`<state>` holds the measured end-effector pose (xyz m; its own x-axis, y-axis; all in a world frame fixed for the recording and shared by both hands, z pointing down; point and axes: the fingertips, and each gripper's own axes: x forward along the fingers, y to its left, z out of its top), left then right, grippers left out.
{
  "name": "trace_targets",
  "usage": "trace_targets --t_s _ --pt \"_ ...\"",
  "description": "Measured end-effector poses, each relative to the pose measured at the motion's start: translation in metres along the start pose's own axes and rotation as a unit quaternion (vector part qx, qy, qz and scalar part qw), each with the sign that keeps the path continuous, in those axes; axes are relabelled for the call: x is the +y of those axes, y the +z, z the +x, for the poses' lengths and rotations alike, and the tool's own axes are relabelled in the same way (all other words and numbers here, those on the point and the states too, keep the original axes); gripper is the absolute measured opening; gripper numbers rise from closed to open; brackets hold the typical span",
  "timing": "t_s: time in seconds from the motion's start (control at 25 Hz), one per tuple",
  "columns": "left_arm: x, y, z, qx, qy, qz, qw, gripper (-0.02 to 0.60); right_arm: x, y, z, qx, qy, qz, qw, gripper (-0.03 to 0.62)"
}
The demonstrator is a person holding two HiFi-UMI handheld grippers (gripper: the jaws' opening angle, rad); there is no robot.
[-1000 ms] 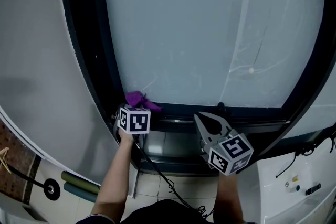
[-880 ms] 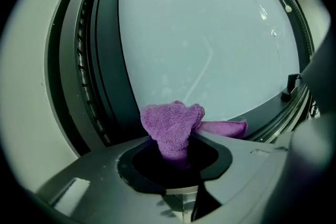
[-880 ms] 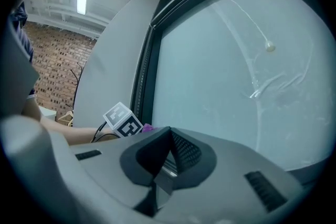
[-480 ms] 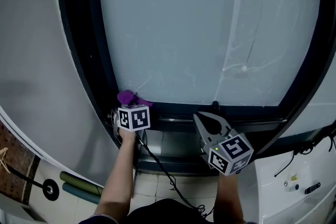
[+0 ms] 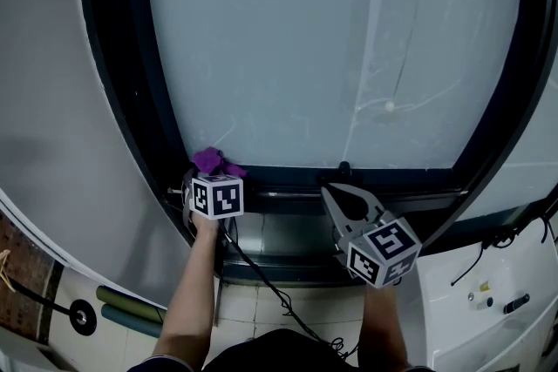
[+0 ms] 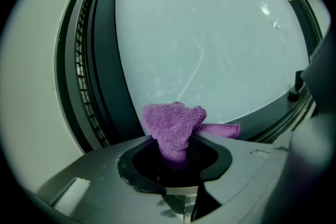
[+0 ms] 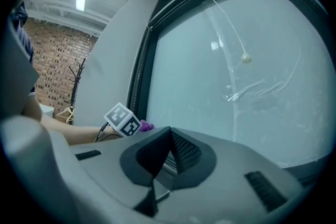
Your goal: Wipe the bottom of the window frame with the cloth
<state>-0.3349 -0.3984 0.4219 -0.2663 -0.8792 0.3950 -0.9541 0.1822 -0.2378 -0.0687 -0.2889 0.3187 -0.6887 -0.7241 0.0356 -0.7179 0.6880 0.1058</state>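
Note:
A purple cloth [image 5: 210, 161] [image 6: 173, 128] is bunched in my left gripper [image 5: 207, 177] [image 6: 176, 152], which is shut on it. The cloth rests against the bottom left corner of the dark window frame [image 5: 288, 180], where the bottom rail meets the left upright [image 6: 100, 76]. My right gripper [image 5: 350, 203] [image 7: 169, 157] is shut with nothing in it. It hovers over the bottom rail, to the right of the left gripper. The left gripper's marker cube [image 7: 123, 119] and a bit of cloth [image 7: 146, 126] show in the right gripper view.
Frosted glass [image 5: 323, 48] fills the frame, with a thin cord and bead [image 5: 389, 107] hanging in front of it. A grey wall [image 5: 52, 100] lies to the left. A black cable [image 5: 261, 283] trails down from the left gripper. White equipment [image 5: 488, 300] stands at the lower right.
The left gripper with the cloth has slid left along the bottom rail into the corner. The right gripper has barely moved.

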Motion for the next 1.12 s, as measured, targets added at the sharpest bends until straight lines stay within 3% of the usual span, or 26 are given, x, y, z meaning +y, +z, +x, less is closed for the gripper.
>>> trace_targets --t_s 0.44,0.72,0.92,1.12 --pt "-0.081 0.016 -0.016 -0.023 -0.098 0.008 0.9949 0.137 -0.024 -0.013 -0.043 0.023 -0.043 0.001 0.999 0.002" --pt "-0.146 0.026 -0.029 -0.033 -0.176 0.023 0.9836 0.136 -0.043 -0.018 -0.074 0.031 -0.077 0.003 0.997 0.002" --pt "-0.204 0.037 -0.043 -0.033 -0.240 0.042 0.9693 0.135 -0.055 -0.020 -0.097 0.036 -0.104 0.002 0.994 0.002" --pt "-0.231 0.041 -0.050 -0.036 -0.249 0.054 0.9664 0.133 -0.071 -0.021 -0.118 0.036 -0.130 0.009 0.991 0.002"
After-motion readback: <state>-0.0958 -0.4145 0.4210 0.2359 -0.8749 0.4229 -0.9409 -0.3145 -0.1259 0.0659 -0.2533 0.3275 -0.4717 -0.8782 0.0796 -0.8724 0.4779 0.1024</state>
